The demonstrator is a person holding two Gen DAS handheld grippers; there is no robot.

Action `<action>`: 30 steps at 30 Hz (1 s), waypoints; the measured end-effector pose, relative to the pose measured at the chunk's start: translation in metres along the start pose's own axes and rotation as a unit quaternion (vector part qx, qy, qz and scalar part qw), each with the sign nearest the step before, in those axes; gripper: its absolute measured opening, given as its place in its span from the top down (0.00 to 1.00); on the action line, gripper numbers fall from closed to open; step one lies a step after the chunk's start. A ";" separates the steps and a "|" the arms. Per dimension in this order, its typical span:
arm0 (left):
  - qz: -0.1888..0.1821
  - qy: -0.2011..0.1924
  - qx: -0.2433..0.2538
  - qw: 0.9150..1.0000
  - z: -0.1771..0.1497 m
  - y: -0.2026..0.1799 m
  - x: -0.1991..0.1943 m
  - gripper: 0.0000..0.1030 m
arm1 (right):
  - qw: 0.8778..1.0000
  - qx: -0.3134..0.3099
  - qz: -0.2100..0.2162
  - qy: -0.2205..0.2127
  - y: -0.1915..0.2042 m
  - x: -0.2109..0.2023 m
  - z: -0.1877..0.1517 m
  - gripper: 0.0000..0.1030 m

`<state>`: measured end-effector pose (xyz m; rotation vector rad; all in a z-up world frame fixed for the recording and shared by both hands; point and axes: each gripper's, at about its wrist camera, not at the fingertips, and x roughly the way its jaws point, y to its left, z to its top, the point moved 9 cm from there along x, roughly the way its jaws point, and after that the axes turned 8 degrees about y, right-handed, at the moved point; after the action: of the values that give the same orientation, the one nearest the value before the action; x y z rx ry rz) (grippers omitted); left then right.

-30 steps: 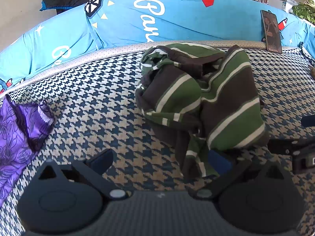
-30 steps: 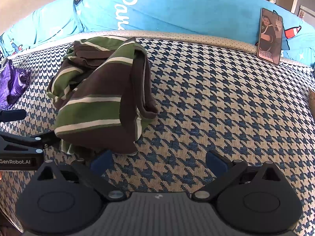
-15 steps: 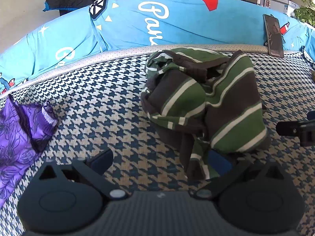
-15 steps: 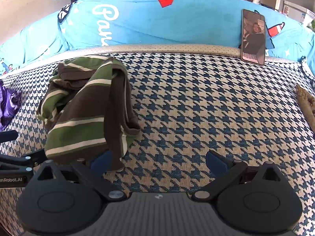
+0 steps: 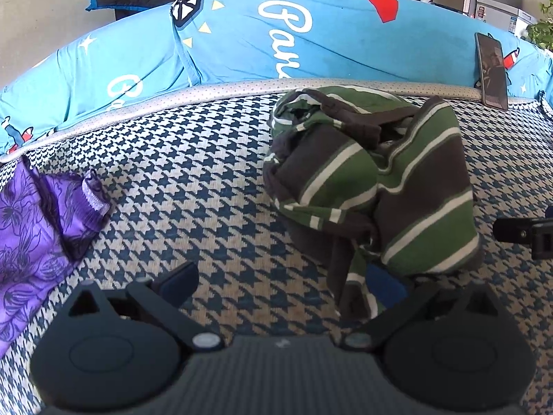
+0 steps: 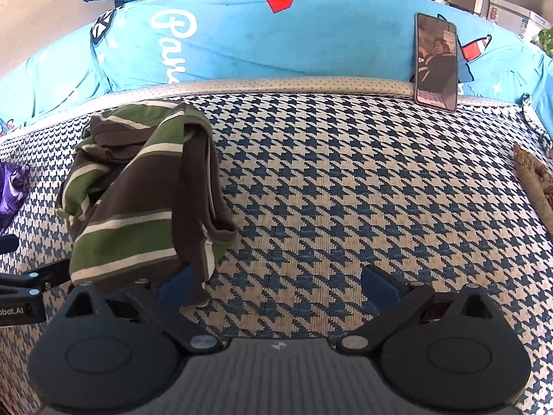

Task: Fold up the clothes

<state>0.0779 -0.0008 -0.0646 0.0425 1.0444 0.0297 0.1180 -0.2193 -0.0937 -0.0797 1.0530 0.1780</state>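
- Striped shirt [image 5: 376, 190], green and brown with thin white lines, lies bunched on the houndstooth bed cover [image 5: 193, 186]; in your left wrist view it fills the one-to-two o'clock area, and in the right wrist view the ten o'clock area.
- Your left gripper [image 5: 281, 283] is spread wide and grasps nothing. Its right finger pad [image 5: 383, 285] sits at the shirt's near hem, partly hidden by a hanging fold, so you cannot tell whether it touches cloth.
- Your right gripper [image 6: 280, 282] is likewise released and empty. Its left finger pad [image 6: 176, 282] sits just beside the shirt's near right corner, with bare cover between the fingers.
- Both tools flank the near edge, likely so you can take the two near corners and open the bundle out before folding.
- Long axis of the shirt runs from six towards twelve o'clock, leaning slightly left in the right view; the rumpled end, perhaps collar or sleeves, points away towards the bolster.
- At nine o'clock in the left view, a purple floral garment [image 5: 31, 228] lies well apart from the shirt.
- Farthest off, a blue printed bolster [image 6: 276, 41] edges the bed, and a phone [image 6: 436, 62] leans upright against it at one o'clock in the right view.
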 end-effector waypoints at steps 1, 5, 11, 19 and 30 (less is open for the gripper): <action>0.003 0.000 -0.001 1.000 0.000 0.002 0.000 0.00 | 1.000 0.002 -0.005 -0.002 -0.001 0.000 0.000 0.01; 0.015 0.000 -0.004 1.000 0.000 0.009 0.001 0.00 | 0.999 0.021 -0.026 -0.010 -0.007 0.003 0.003 0.01; 0.029 0.002 -0.023 0.999 0.003 0.029 0.001 0.00 | 0.994 0.093 -0.064 -0.010 -0.020 0.016 0.004 0.01; 0.044 0.013 -0.068 0.997 0.010 0.069 0.010 0.00 | 0.981 0.157 -0.116 -0.018 -0.011 0.038 0.004 0.01; 0.036 0.002 -0.100 0.994 0.029 0.100 0.007 0.00 | 0.953 0.206 -0.204 -0.086 0.014 0.049 0.017 0.00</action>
<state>0.1062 0.0992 -0.0513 -0.1017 1.0395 0.1989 0.1538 -0.1974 -0.1280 0.0954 0.8605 -0.4049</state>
